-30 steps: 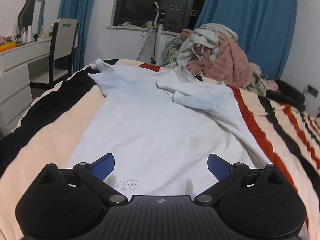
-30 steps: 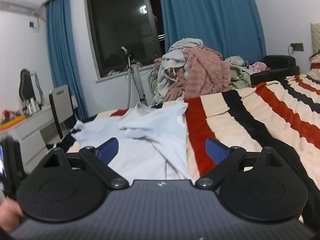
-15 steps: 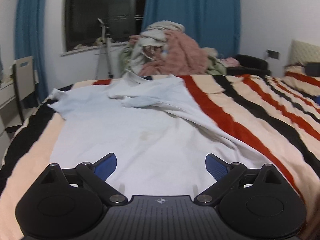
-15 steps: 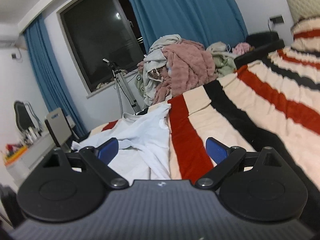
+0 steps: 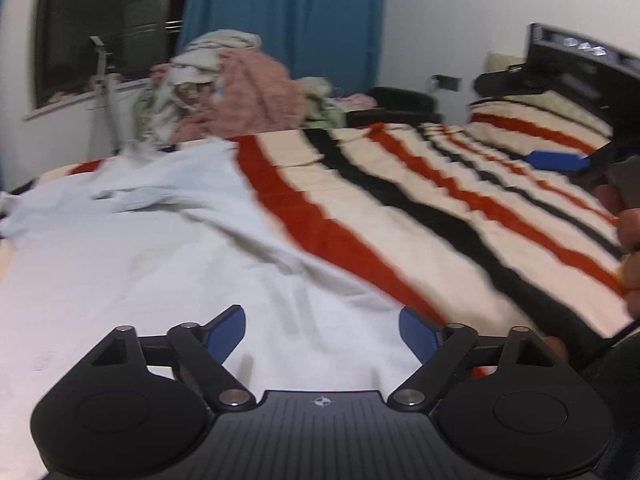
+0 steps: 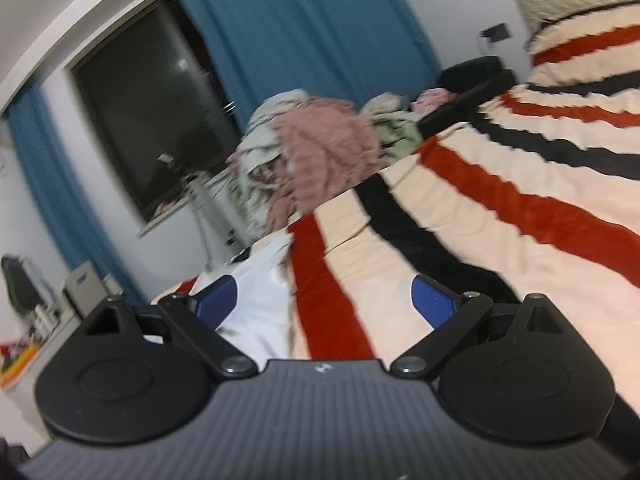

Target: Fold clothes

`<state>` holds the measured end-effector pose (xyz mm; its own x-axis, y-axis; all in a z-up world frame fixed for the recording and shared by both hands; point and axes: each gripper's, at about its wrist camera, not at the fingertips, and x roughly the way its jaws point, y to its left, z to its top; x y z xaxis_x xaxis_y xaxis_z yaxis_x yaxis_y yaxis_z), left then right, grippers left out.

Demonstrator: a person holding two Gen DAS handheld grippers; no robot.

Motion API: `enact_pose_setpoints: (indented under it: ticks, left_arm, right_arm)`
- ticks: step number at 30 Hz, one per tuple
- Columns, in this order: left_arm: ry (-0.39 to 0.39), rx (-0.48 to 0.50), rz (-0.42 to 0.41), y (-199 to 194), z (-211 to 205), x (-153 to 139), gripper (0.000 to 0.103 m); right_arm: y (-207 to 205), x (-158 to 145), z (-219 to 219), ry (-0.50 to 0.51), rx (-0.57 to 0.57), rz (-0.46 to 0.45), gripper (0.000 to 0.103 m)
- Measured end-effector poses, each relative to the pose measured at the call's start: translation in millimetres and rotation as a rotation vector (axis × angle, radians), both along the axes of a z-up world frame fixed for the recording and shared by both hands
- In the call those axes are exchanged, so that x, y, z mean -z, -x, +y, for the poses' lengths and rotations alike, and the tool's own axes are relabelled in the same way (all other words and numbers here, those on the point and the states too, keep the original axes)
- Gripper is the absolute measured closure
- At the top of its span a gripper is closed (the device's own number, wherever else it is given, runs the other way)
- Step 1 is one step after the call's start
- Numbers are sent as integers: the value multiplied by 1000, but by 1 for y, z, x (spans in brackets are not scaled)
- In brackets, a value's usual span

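Note:
A pale blue T-shirt (image 5: 132, 264) lies spread on the striped bed, one sleeve folded over its chest. My left gripper (image 5: 322, 330) hovers low over the shirt's near right hem; its jaws are closing, with only cloth below them and nothing pinched. In the right wrist view my right gripper (image 6: 326, 306) stands open above the shirt's right edge (image 6: 260, 300) and the red stripe. The right gripper (image 5: 560, 160) also shows at the right edge of the left wrist view, held by a hand (image 5: 630, 248).
The striped blanket (image 5: 440, 208) in cream, red and black covers the bed to the right. A heap of clothes (image 5: 224, 92) sits at the far end under a dark window and blue curtains. A dresser and chair (image 6: 80, 288) stand far left.
Both views have swung right and rolled. The left gripper has moved from the shirt's lower middle to its right hem, jaws a little narrower. The right gripper now looks more over the blanket.

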<state>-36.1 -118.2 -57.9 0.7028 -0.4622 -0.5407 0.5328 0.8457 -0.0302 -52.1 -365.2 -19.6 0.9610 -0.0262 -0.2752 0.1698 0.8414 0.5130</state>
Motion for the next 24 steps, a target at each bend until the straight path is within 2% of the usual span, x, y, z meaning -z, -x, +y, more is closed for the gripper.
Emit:
enact_pose_setpoints:
  ticks: [5,6,10,13,15,17,18,19,21,24]
  left_arm:
    - [65,161,21,-1,-39,15,29]
    - [73,176,42,-3,-46,20,33]
    - [91,187,164,-21,-76,51,38]
    - [-8,139,207,-28,-97,75,36]
    - [-52,139,166,-25,-105,83,37]
    - [-81,131,129,-22,-108,84,48]
    - [-94,127,113,-21,-109,85,65]
    - [-71,118,123,-24,-105,82,80]
    - [-26,99,143,-29,-95,77,100]
    - [93,74,176,-36,-69,55,100]
  right_arm:
    - [2,9,-26,-70,17,-1,8]
    - [3,10,-28,-73,24,-2,8]
    - [5,14,-33,-81,51,-8,8]
    - [-1,21,-31,-69,54,18,8]
    - [-7,25,-27,-57,51,50,8]
    - [-13,28,-24,-41,45,67,8]
    - [-14,29,-23,-34,48,68,8]
    - [-14,30,-21,-26,56,66,8]
    - [-13,30,-20,-23,79,56,7]
    - [-8,26,-16,14,120,19,8]
